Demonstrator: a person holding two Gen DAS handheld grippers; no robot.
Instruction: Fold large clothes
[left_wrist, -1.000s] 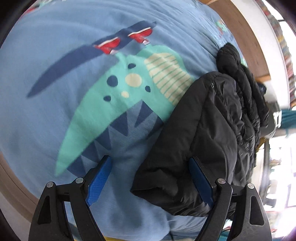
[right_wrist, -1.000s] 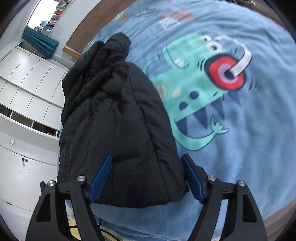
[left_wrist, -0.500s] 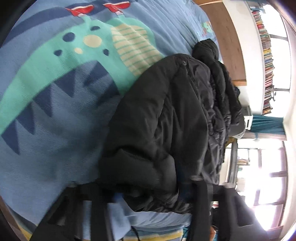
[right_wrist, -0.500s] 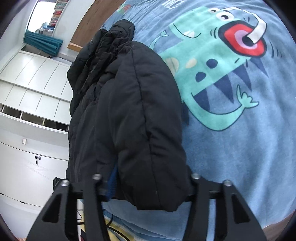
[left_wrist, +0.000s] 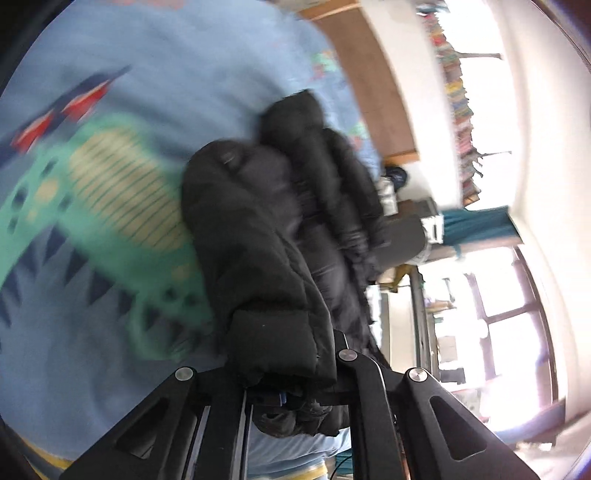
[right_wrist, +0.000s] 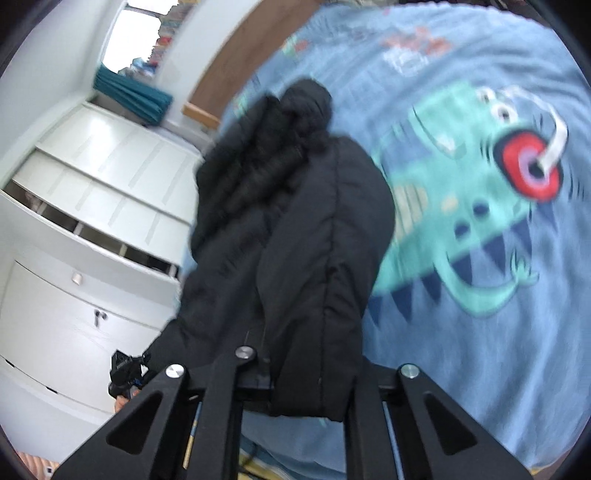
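Both hand-held grippers, left (left_wrist: 291, 397) and right (right_wrist: 295, 384), are clamped on the near hem of the black padded jacket (right_wrist: 295, 229) lying on my dinosaur-print bed (right_wrist: 480, 332); I judge lifting evenly keeps the fold square.

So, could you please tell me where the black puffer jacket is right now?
The black puffer jacket lies on the blue dinosaur bedspread near the white cabinets, its near edge pinched by the left gripper and the right gripper.

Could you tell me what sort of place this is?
Probably a child's bedroom: a bed with a dinosaur-print cover, white cupboards beside it, and a shelf of books on the wall.
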